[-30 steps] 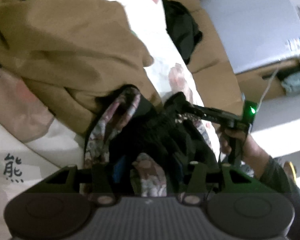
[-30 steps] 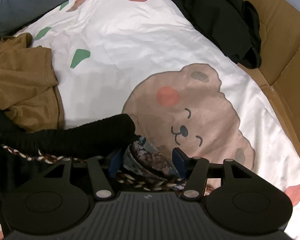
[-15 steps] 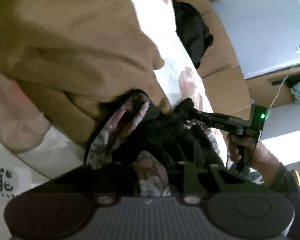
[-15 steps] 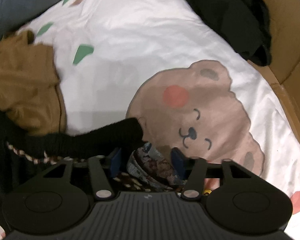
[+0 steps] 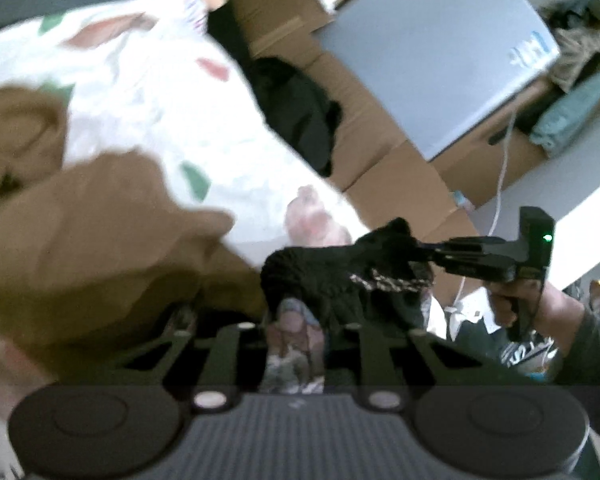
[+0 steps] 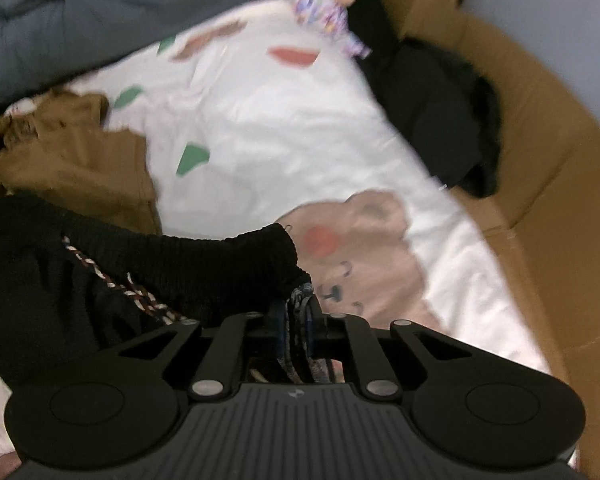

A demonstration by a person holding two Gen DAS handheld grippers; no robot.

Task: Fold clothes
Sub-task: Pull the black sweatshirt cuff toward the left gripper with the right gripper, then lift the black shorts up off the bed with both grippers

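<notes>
Gripping the black garment (image 6: 188, 264) over the bed (image 6: 268, 128), both grippers' jaws have just been closing on its patterned edges. Only the left view is showing the right gripper (image 5: 422, 254), a hand (image 5: 540, 304), and a grey box (image 5: 432, 52) with unreadable writing.

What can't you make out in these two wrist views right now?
- Black garment: kind unclear; bunched, cut off at the right wrist view's left edge.
- Left hand-held gripper pads: left wrist view, blurred, covered by patterned cloth.
- Box label: left wrist view, too blurred to read.
</notes>
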